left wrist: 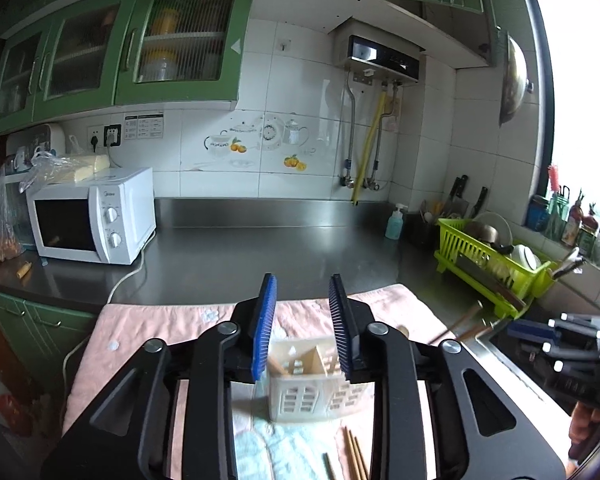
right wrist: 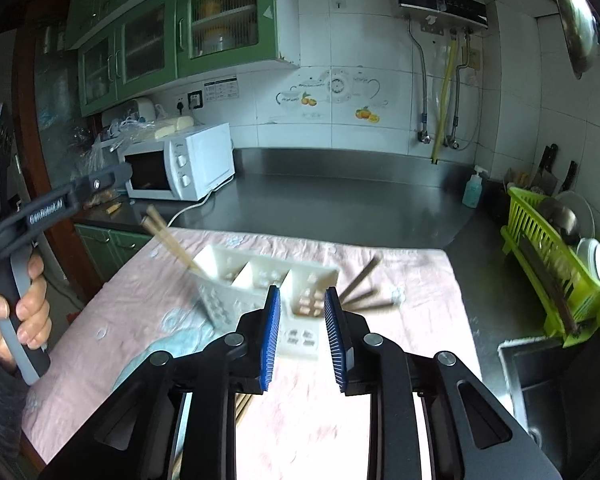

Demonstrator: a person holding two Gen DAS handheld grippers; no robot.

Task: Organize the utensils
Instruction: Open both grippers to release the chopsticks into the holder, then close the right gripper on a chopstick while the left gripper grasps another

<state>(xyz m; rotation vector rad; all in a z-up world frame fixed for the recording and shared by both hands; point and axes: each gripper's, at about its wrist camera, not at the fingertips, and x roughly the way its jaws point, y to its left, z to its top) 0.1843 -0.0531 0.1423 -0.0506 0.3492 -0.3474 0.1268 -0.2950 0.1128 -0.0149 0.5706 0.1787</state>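
This is a home kitchen. Green wall cupboards (left wrist: 120,48) with glass doors hang over white tiled walls (left wrist: 300,128), and a white microwave (left wrist: 92,220) sits on the steel table (left wrist: 280,248). A water heater (left wrist: 384,60), a soap bottle (left wrist: 395,222), knives (left wrist: 458,190) and a green dish rack (left wrist: 488,264) of crockery stand near the sink (right wrist: 540,380).

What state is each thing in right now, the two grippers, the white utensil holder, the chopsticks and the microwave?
left gripper: open, nothing between its jaws.
right gripper: open, nothing between its jaws.
white utensil holder: on the pink cloth, looks tilted, blurred.
chopsticks in the holder: leaning out of an end compartment.
loose chopsticks: lying flat on the cloth.
microwave: door closed.
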